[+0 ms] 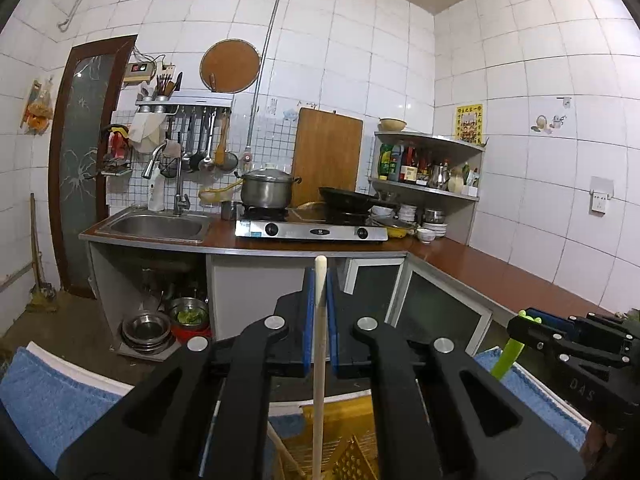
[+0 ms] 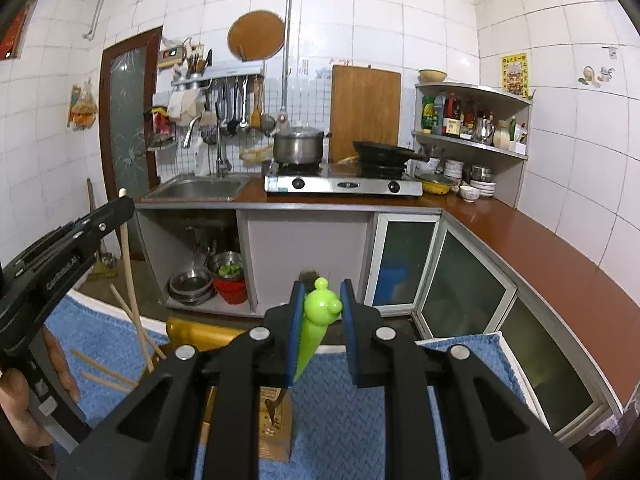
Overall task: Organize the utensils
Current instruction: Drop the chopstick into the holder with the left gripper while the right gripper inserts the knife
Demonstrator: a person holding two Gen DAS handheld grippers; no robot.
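Left hand-held gripper [image 1: 320, 280] clamped on wooden chopstick [image 1: 319, 352], stick upright above yellow basket [image 1: 344, 416]. Right hand-held gripper [image 2: 323, 300] pinching green-handled utensil [image 2: 314, 320] over blue towel [image 2: 352, 408] on tabletop. Loose chopsticks [image 2: 120, 376] lie left on towel. Beyond: sink [image 1: 156, 226], stove [image 1: 312, 232].

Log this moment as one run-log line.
left gripper: shut on wooden chopstick | right gripper: shut on green-handled utensil | both above blue towel
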